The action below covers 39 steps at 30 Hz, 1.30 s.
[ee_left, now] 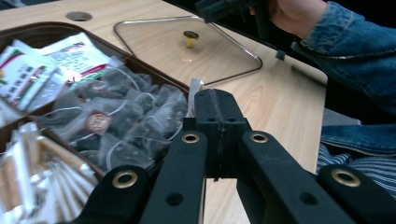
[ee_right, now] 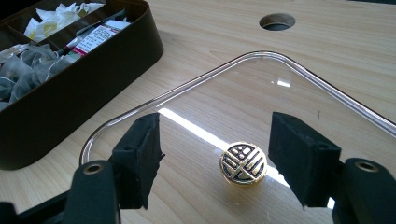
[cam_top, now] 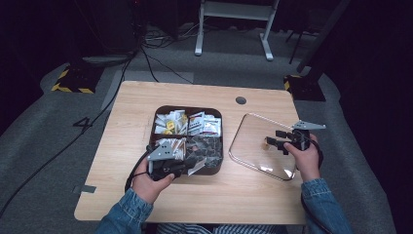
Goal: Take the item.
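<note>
- The clear lid lies flat on the table, just to the right of the brown compartment box. Its rounded rim and see-through sheet look like rigid plastic or glass, so I judge it stiff, smooth, slippery on the flat and liable to chip or scratch if dropped.
- The gold knob at the lid's middle is the plain place to take hold: small, round, raised and patterned on top. Pinched there, the lid would likely hang and swing, so a slow level lift seems wise.
- The right tool stands with jaws spread wide, one foam pad on each side of the knob and neither touching it.
- The left tool has its jaws pressed together at the near right corner of the box; a white paper tag shows just behind the tips, but I cannot tell whether it is pinched.
- The box holds mesh tea bags in the near right compartment, printed sachets behind them, and pale packets on the left side. All look light and soft.
- The table is pale wood grain, bare around the lid, with a round cable hole near the far edge.
- Beyond lie grey carpet, trailing cables and a white stand's legs in a dark room.
</note>
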{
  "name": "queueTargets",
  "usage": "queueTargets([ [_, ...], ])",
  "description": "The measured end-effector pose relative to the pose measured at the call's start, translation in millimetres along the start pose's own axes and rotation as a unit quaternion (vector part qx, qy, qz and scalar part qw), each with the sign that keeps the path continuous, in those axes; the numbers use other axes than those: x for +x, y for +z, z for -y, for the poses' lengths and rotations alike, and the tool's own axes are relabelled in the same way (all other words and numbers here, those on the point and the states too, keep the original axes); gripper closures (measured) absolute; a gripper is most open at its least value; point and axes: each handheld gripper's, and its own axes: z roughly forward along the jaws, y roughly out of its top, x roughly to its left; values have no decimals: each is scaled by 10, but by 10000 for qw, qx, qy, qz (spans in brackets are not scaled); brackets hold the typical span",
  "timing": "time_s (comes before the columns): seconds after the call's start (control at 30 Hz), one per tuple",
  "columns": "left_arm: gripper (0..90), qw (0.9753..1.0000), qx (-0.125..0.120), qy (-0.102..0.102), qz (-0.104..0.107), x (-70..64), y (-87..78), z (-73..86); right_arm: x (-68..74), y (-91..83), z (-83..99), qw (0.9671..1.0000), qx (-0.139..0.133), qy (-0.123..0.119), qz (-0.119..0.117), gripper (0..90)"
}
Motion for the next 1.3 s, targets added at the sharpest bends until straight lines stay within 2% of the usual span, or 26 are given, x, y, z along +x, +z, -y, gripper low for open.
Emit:
queueTargets([
  [0.23, 900, 9996, 41, 134, 264, -101, 113, -2, 3, 4, 6, 10000, 11, 3, -17, 352],
  [0.4, 900, 9987, 90, 151, 469, -154, 183, -6, -5, -3, 23, 10000, 39, 50, -23, 351],
  [0.7, 900, 9974, 313, 142, 641, -165, 362, 94, -12, -1, 35, 10000, 23, 68, -36, 350],
  [0.87, 900, 9964, 447, 294, 657, -211, 473, 132, -14, 4, 35, 10000, 22, 57, -44, 348],
  [1.3, 900, 9956, 643, 439, 525, -190, 653, 244, -11, 32, 37, 9999, 59, 66, -86, 345],
])
